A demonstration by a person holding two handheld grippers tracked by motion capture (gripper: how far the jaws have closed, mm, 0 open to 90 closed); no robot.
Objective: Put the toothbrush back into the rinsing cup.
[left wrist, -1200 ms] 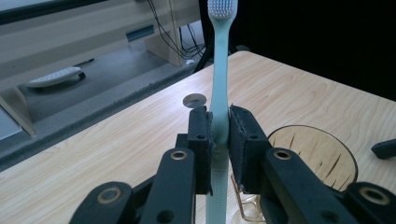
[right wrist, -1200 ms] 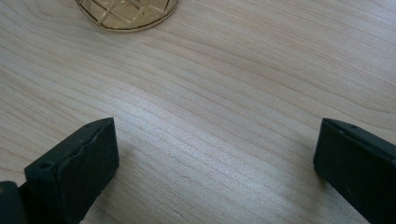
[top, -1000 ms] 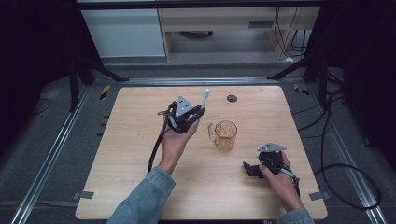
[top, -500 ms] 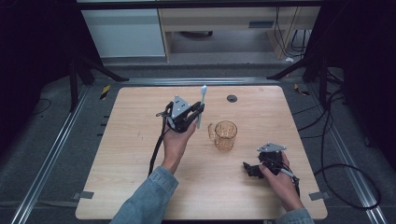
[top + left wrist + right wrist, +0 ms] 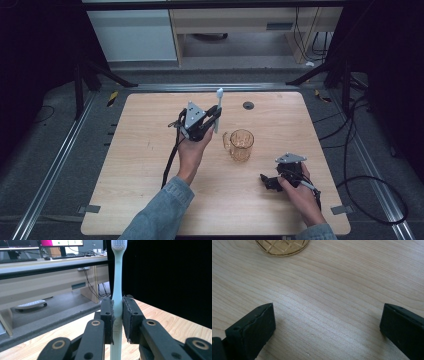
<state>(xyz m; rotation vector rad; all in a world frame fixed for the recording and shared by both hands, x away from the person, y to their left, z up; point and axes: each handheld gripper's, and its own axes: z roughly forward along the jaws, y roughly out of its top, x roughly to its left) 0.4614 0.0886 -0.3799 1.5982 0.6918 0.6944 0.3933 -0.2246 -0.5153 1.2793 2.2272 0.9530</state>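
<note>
My left gripper point(image 5: 212, 116) is clamped tight on a pale toothbrush point(image 5: 117, 287), gripping its handle partway along so the bristle head stands upright above my jaws and the rest of the handle hangs below them. I hold it raised over the wooden table point(image 5: 130, 165), just beside the amber glass mug point(image 5: 241, 145) and a little behind it. My right gripper point(image 5: 327, 322) rests low over the bare wood near the mug, jaws spread wide with nothing between them.
</note>
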